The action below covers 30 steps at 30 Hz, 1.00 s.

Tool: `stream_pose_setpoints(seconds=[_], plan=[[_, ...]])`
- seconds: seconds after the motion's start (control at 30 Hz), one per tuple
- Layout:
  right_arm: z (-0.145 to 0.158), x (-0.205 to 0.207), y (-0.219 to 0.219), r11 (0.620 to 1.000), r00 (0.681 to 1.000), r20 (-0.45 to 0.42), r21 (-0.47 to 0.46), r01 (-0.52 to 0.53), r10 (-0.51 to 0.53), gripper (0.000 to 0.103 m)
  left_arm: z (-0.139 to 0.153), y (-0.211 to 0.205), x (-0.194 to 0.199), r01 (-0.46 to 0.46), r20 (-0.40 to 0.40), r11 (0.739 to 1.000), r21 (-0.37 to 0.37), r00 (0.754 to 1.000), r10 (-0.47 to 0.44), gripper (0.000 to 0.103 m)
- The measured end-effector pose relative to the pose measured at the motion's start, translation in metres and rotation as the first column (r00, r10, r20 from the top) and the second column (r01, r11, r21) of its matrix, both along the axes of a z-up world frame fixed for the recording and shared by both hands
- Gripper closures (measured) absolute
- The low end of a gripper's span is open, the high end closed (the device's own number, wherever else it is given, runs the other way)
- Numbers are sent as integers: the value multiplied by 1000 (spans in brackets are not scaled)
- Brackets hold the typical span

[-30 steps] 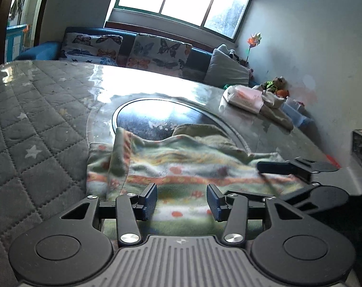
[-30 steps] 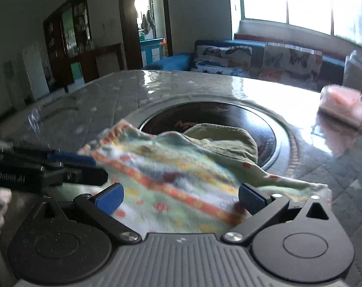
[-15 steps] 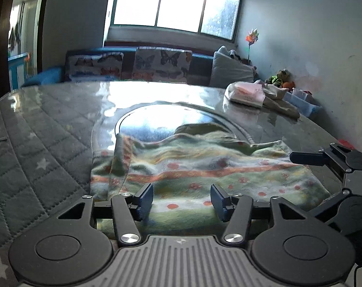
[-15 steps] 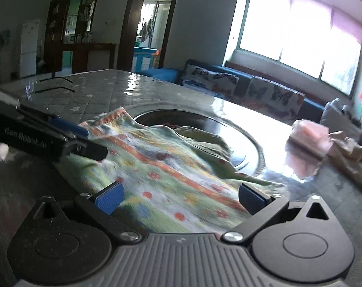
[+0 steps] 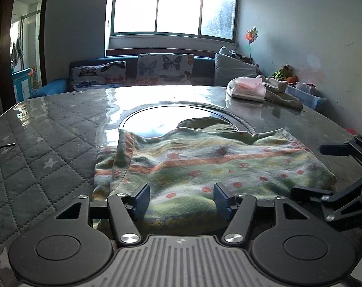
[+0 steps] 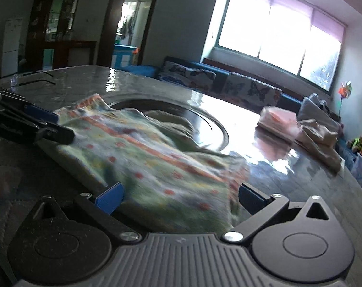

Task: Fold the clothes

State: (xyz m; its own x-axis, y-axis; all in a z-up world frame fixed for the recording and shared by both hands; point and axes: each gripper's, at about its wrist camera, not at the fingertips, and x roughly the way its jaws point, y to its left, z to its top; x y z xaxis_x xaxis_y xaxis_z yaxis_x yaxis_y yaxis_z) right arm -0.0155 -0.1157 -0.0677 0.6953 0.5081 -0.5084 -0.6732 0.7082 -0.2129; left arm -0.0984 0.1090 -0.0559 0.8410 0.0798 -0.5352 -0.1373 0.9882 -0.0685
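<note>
A green garment [image 5: 205,165] with orange stripes and red dots lies spread on the table, its far edge over the round glass turntable [image 5: 157,119]. My left gripper [image 5: 182,198] hovers at the garment's near edge. Its jaws are opening and the cloth lies under the gap, with neither pad pressing it. In the left wrist view my right gripper [image 5: 324,169] stands open just past the garment's right corner. In the blurred right wrist view the right gripper [image 6: 181,198] is wide open over the garment [image 6: 157,162]. The left gripper [image 6: 54,125] shows there at the cloth's left edge.
The quilted table cover [image 5: 37,143] runs off to the left. A folded pink stack [image 5: 246,88] and a beige cloth [image 5: 281,93] lie at the far right of the table. Behind are a sofa with butterfly cushions [image 5: 164,67] and a plastic box [image 5: 305,95].
The left jaws have spread wider. The right gripper has slid rightward off the garment to its right corner. Both cameras have swung and levelled out, and the garment now lies flatter.
</note>
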Motion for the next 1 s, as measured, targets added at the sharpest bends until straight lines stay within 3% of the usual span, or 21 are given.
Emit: stream_pose_setpoints(seconds=[0.17, 0.43, 0.63, 0.8, 1.0], plan=[[-2, 7, -16, 998, 998, -14, -16, 63, -63, 0, 0, 3, -3, -24, -1, 1000, -4, 1000, 24, 35], [4, 17, -45, 986, 987, -11, -21, 163, -163, 0, 4, 9, -9, -51, -4, 998, -20, 999, 51, 34], [15, 29, -33, 987, 987, 28, 19, 160, -160, 0, 21, 6, -8, -28, 45, 999, -30, 999, 30, 34], [7, 49, -13, 987, 987, 0, 8, 159, -159, 0, 15, 8, 7, -32, 16, 999, -36, 999, 33, 35], [3, 57, -19, 977, 978, -19, -40, 208, -209, 0, 2, 24, 9, -66, -30, 996, -60, 997, 65, 35]])
